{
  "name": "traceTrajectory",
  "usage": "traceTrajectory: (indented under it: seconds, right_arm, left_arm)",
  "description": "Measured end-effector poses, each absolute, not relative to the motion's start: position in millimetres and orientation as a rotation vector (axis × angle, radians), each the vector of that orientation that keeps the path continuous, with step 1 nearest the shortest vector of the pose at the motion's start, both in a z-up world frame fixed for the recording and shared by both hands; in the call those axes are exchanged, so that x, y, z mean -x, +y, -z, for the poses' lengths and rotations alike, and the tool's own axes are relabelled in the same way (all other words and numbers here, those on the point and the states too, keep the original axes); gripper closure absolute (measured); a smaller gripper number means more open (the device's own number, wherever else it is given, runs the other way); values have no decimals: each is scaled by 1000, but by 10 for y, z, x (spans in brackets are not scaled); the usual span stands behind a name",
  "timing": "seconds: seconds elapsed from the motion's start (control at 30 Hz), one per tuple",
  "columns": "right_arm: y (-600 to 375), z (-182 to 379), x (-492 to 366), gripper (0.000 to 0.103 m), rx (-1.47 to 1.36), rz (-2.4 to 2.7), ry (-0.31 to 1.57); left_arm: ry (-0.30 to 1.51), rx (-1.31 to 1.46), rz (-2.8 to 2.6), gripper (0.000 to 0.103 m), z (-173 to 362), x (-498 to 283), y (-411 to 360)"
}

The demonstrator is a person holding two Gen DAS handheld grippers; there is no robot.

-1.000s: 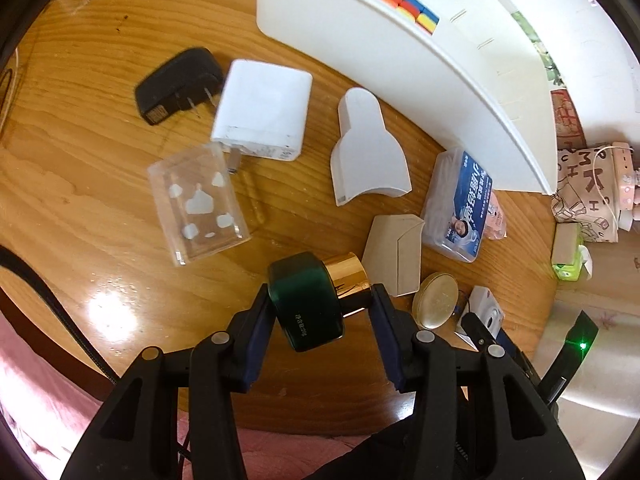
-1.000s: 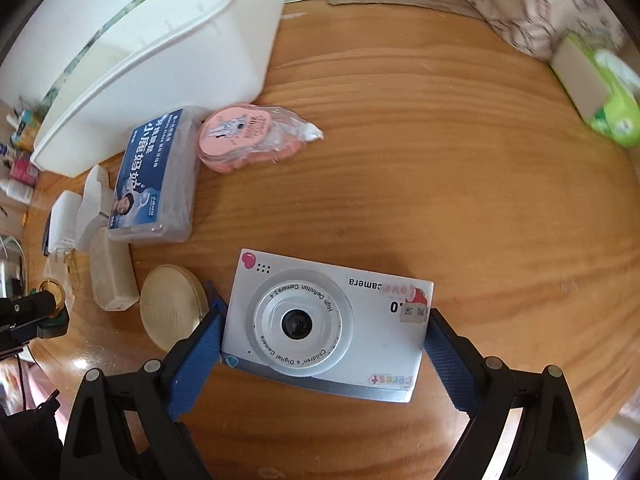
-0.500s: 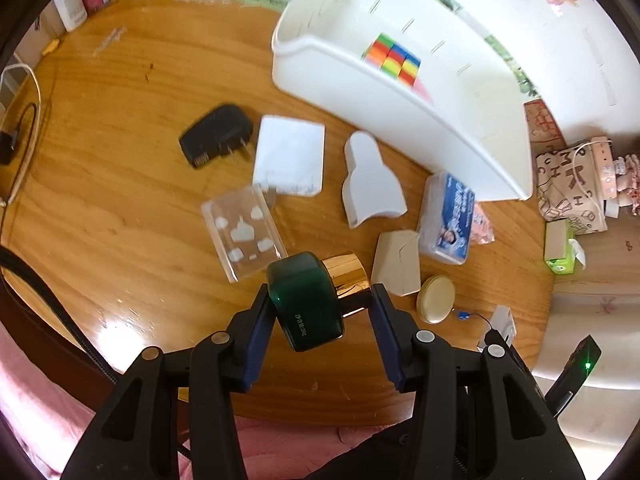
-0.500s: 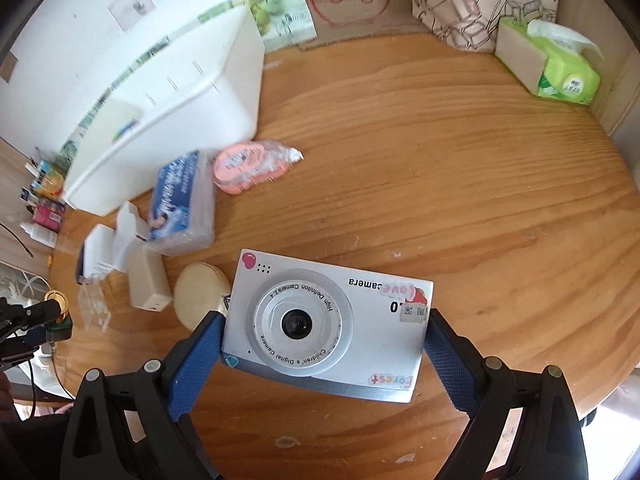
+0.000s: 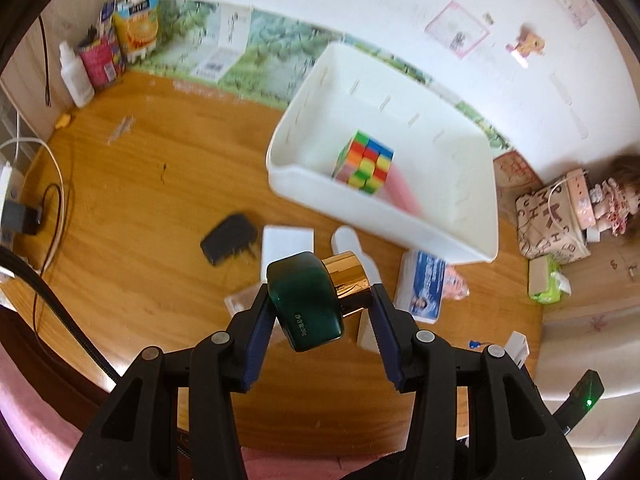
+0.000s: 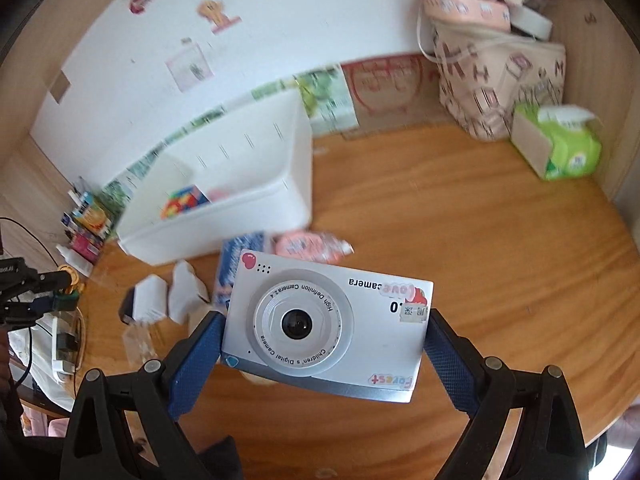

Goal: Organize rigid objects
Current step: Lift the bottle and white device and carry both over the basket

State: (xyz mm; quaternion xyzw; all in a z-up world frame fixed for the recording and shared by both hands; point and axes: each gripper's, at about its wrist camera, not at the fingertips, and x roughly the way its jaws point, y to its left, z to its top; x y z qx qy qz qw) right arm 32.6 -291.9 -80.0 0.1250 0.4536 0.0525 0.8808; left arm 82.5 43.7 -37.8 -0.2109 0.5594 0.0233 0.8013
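Observation:
My left gripper (image 5: 320, 300) is shut on a dark green bottle with a gold cap (image 5: 308, 300), held above the wooden table. My right gripper (image 6: 324, 336) is shut on a silver children's camera (image 6: 326, 324), gripped by its two short ends, lens facing me. A white bin (image 5: 452, 196) stands at the back of the table with a colourful puzzle cube (image 5: 364, 162) inside; the right wrist view shows the same white bin (image 6: 248, 216) ahead to the left. At the left edge of that view the left gripper (image 6: 64, 292) hangs with the bottle.
On the table in front of the bin lie a black charger (image 5: 228, 242), a white adapter (image 5: 286, 244), a white shaped piece (image 5: 348, 240), a blue-labelled pack (image 5: 424, 286) and a pink packet (image 6: 308, 246). A green tissue pack (image 6: 560, 148) and patterned bag (image 6: 496, 80) stand at the back right.
Both grippers have risen with their loads and tilted up, so the table items look smaller and the bin's inside and the back wall have come into view.

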Motion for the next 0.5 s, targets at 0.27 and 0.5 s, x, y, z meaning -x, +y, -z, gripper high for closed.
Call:
traceTrajectory:
  seconds: [0.27, 0.5]
  right_arm:
    - [-2791, 532, -599, 6, -225, -171, 847]
    - [-2620, 347, -828, 6, -178, -225, 745]
  left_arm:
    - [1123, 415, -54, 52, 132, -1043, 475]
    - [1044, 409, -35, 52, 29, -1225, 525]
